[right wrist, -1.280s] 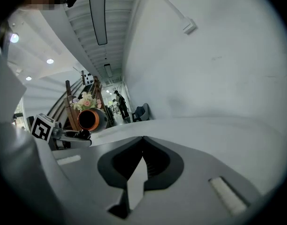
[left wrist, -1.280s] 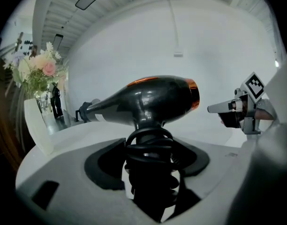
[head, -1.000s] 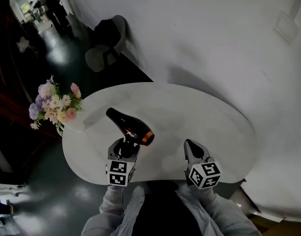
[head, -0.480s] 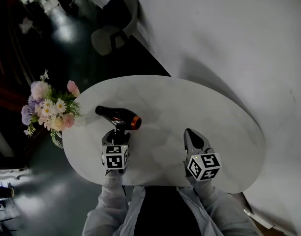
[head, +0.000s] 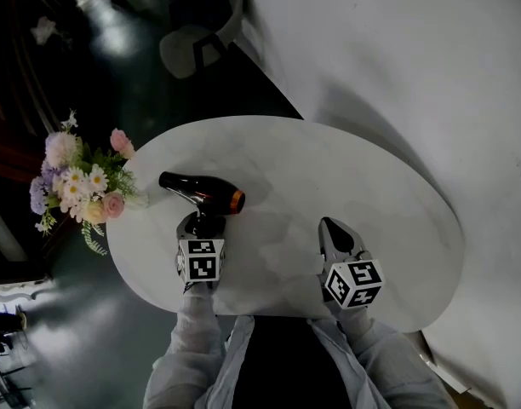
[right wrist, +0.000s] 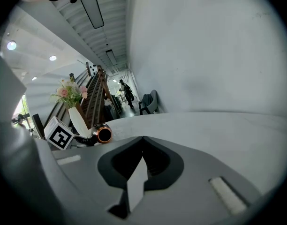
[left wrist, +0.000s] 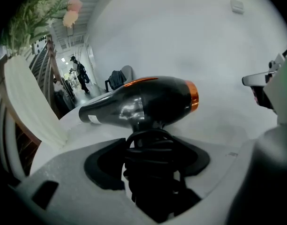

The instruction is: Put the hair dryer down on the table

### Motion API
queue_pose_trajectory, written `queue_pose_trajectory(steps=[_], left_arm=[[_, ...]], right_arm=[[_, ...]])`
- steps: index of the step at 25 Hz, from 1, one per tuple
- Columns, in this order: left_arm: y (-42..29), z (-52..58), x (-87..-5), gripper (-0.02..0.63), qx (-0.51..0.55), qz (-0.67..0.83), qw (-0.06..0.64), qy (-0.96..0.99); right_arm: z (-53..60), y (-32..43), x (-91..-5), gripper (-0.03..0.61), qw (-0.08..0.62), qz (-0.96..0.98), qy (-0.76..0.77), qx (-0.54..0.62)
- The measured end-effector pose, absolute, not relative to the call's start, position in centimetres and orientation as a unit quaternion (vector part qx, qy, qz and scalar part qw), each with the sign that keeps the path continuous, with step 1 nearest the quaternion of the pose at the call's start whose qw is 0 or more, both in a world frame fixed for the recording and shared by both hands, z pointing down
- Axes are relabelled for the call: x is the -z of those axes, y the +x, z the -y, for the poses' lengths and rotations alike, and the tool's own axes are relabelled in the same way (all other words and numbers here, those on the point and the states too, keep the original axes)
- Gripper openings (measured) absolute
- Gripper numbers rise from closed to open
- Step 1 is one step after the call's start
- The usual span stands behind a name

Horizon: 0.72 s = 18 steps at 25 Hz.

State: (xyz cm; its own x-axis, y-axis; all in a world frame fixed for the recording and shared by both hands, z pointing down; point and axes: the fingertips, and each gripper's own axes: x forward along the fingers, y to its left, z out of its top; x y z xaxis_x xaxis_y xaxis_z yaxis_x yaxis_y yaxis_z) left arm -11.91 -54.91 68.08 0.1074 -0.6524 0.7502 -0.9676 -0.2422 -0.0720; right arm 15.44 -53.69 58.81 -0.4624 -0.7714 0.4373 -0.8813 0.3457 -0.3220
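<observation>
A black hair dryer (head: 205,192) with an orange rear ring is over the left part of the white oval table (head: 380,186), its nozzle pointing left toward the flowers. My left gripper (head: 201,225) is shut on its handle, which has the black cord wound round it. In the left gripper view the dryer's body (left wrist: 143,104) lies crosswise just beyond the jaws, and the left gripper (left wrist: 150,142) grips the corded handle. I cannot tell whether the dryer touches the tabletop. My right gripper (head: 329,225) rests over the table's front right, shut and empty; in its own view the right gripper (right wrist: 143,138) shows nothing between its tips.
A bouquet of pink, white and purple flowers (head: 77,186) in a white vase (left wrist: 31,111) stands at the table's left edge, close to the dryer's nozzle. A chair (head: 197,24) sits beyond the table on the dark floor. A grey wall runs along the right.
The left gripper has carried the hair dryer leftward and farther out, and its nozzle has swung toward the flowers. The right gripper has stayed in place.
</observation>
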Motion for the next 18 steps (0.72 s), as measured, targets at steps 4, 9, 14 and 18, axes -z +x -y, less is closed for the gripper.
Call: queue_pose_trajectory(steps=[4, 9, 14, 18], left_arm=[[-12.0, 54.7, -68.1, 0.304, -0.347, 0.573, 0.236, 0.704], [-12.4, 54.7, -67.5, 0.343, -0.341, 0.595, 0.237, 0.688], [-12.4, 53.2, -65.1, 0.409, -0.309, 0.594, 0.236, 0.704], [-12.7, 50.9, -62.4, 0.413, -0.266, 0.590, 0.243, 0.723]], right_arm=[[52.6, 15.4, -58.6, 0.009, 0.105, 0.815, 0.506, -0.262], [50.9, 16.1, -57.5, 0.009, 0.104, 0.815, 0.513, -0.250], [48.6, 17.0, -55.7, 0.009, 0.103, 0.813, 0.523, -0.233], [46.2, 17.0, -54.4, 0.009, 0.095, 0.814, 0.529, -0.220]])
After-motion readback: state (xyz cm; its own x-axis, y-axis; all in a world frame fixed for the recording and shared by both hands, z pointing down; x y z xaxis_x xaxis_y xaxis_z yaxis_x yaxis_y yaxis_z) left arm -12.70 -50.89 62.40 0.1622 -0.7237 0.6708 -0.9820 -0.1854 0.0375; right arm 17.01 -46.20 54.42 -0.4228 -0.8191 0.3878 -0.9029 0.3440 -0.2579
